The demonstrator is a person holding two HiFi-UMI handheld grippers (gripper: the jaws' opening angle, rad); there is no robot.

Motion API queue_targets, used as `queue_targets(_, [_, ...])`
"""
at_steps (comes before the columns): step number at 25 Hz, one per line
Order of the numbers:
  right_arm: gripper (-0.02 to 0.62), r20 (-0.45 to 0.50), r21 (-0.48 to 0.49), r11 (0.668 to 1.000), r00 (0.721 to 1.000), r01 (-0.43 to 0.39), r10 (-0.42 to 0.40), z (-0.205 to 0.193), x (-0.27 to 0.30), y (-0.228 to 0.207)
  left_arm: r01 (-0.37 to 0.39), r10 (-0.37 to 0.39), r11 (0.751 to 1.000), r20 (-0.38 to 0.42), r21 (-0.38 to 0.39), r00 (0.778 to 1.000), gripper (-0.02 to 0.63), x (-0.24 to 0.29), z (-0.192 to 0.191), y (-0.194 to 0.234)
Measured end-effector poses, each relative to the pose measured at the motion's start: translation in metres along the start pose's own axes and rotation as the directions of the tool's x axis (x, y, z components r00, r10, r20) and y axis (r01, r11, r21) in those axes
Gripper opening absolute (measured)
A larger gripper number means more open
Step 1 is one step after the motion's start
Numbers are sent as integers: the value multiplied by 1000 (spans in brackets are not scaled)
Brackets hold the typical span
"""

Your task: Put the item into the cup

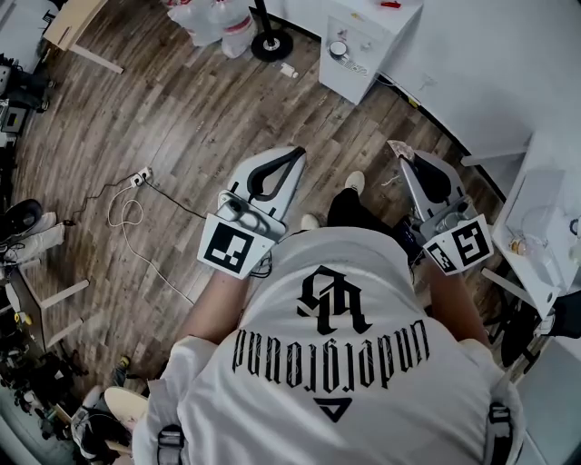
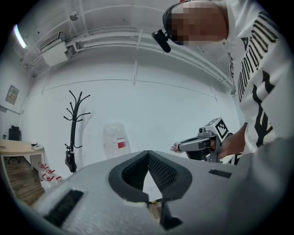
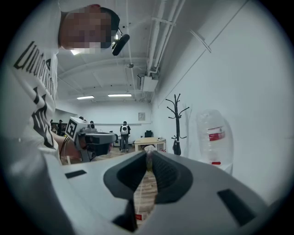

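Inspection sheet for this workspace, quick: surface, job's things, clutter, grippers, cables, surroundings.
Surface: white table at far right, the person stands short of it.
Job's things: small crumpled item pinched at the right gripper's tips; no cup clearly made out.
Clutter: water bottles, white cabinet, black stand base.
Grippers: left gripper shut, nothing between the jaws; right gripper shut on the item.
Cables: white cable looped on the floor by a power strip.
Surroundings: wood floor, coat rack, people far off.
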State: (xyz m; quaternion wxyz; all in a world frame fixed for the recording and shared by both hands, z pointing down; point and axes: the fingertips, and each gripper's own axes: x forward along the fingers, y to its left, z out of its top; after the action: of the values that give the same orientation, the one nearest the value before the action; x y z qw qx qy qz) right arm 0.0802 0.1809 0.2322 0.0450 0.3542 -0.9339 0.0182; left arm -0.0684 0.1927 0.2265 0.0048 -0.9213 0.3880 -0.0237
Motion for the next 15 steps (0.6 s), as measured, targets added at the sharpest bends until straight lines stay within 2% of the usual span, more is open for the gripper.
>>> queue_targets(6, [43, -7, 28, 1000, 1000, -11, 11, -6, 13, -59, -10, 10, 1000, -28, 0, 1000, 8, 58, -4, 14])
queue_targets(15, [43, 1, 72, 996, 998, -57, 57, -18, 42, -176, -50, 49, 999, -77, -12, 996, 8, 174, -17, 45])
